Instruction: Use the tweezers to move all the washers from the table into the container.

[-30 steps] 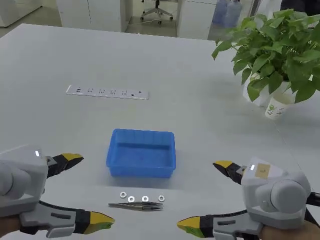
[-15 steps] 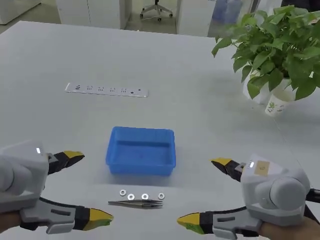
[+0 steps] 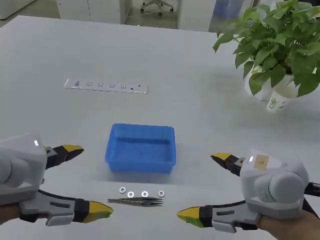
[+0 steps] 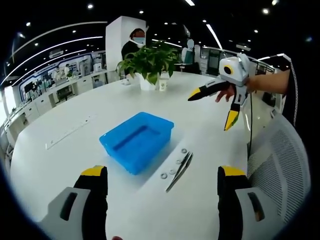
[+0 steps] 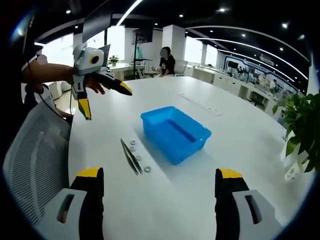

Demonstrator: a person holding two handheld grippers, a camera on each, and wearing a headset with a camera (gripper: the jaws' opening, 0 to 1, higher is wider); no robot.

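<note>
my left gripper (image 3: 96,180) and right gripper (image 3: 196,186) hung spread wide beside the thin, likely slick tweezers (image 3: 136,201), probably best pinched mid-length; washers (image 3: 145,194) looked featherlight.

White power strip (image 3: 106,86), potted plant (image 3: 276,55) on white table (image 3: 200,110)

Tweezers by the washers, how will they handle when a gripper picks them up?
The tweezers look thin and metallic, lying flat on the table, so probably light, hard to get jaws under, and likely to slide on the smooth top. Pushed, they could knock the washers right beside them.
</note>
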